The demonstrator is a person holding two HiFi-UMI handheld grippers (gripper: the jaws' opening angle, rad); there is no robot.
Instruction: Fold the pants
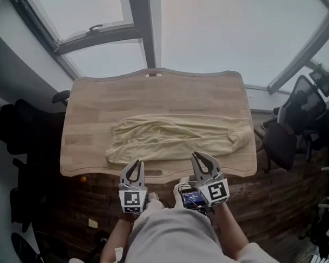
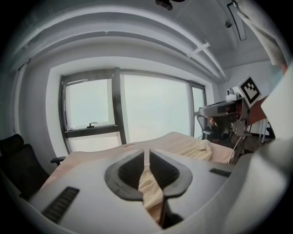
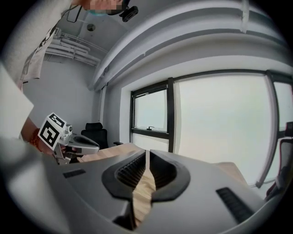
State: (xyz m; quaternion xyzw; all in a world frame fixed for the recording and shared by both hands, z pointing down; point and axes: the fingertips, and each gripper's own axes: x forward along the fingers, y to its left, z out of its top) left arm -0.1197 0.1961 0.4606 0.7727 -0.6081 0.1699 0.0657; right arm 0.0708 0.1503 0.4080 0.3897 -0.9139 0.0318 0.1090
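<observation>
In the head view the pants point(image 1: 170, 138) lie stretched left to right across the near half of the wooden table point(image 1: 152, 96), pale yellow, wrinkled and flat. They look light, soft and limp, so I judge they will sag and drag if lifted at one point only. The two corners along the near edge seem the best places to pinch, one per claw. The right end is bunched and the left end is rounded, so I cannot tell which is the waistband. The left gripper point(image 1: 135, 163) and right gripper point(image 1: 197, 156) hang just off the table's near edge, apart from the cloth, each with its jaws together and nothing in them.

In the left gripper view the jaws meet with only a thin slit between them, and nothing is pinched. Cloth shows beyond them and runs off to the right. The gripper's own body hides the near table edge.

In the right gripper view the jaws are likewise pressed together on nothing, with bare wood showing through the gap. The pants themselves are hard to make out here, and an office chair point(image 3: 94, 133) stands far left.
</observation>
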